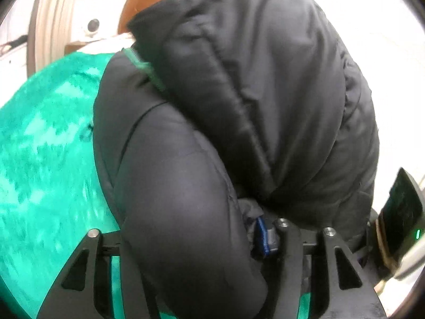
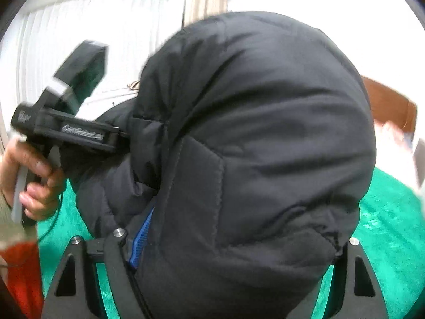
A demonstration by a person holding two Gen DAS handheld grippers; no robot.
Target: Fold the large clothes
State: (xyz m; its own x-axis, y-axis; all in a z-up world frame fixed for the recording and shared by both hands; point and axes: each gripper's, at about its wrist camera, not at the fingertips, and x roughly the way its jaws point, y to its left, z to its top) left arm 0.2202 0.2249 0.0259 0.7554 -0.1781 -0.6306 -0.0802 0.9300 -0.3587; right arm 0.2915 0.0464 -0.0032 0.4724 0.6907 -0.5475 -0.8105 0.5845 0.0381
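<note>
A dark puffy quilted jacket (image 1: pixel 252 101) fills both views, bunched up over a green blanket (image 1: pixel 45 159). My left gripper (image 1: pixel 268 239) is shut on a fold of the jacket beside a blue zipper tab (image 1: pixel 261 236); padding bulges over its left finger. My right gripper (image 2: pixel 132 247) is shut on the jacket (image 2: pixel 252 138) at a blue zipper strip (image 2: pixel 142 236), the padded bulk hanging over its fingers. The left gripper's body (image 2: pixel 74 130), held in a hand (image 2: pixel 32 180), shows at the left of the right wrist view, reaching into the jacket.
The green blanket (image 2: pixel 385 226) covers the bed. A brown wooden headboard (image 1: pixel 143 2) and white wall lie behind. White curtains (image 2: pixel 79 40) hang at the back. A red object (image 2: pixel 24 273) sits at the lower left. The right gripper's body (image 1: pixel 401 218) shows at the right edge.
</note>
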